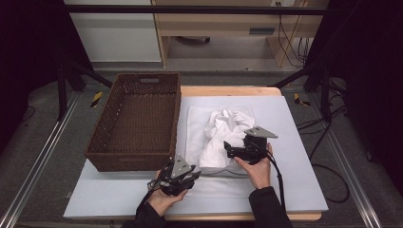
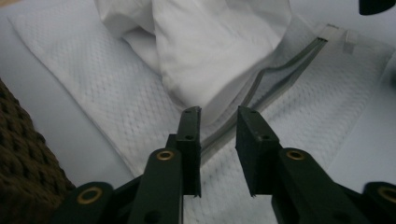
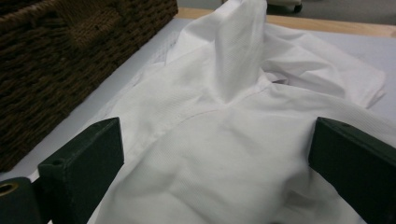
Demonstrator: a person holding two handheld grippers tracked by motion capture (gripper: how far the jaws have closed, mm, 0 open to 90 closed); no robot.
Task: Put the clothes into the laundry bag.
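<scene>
A crumpled white shirt (image 1: 227, 135) of smooth, fine-woven cloth is piled in soft folds on a flat white towel (image 1: 196, 137) with a dimpled, waffle-like weave and a banded hem. The towel is spread on a pale blue-grey mat (image 1: 294, 152) that covers a wooden surface (image 1: 228, 90), whose edge is seen beyond the mat's far side. The right claw (image 1: 227, 148) is held at the shirt's near right side; its black jaws are spread wide, with the cloth seen between them but not pinched. The left claw (image 1: 194, 175) is held low at the towel's near left corner; its jaws are narrowed to a small gap over the towel's hem, and nothing is seen gripped between them. A rectangular brown wicker basket (image 1: 138, 156) with sloped walls and a handle slot is set just beside the towel's left edge. Bare mat is left to the right of the towel and along the near edge.
</scene>
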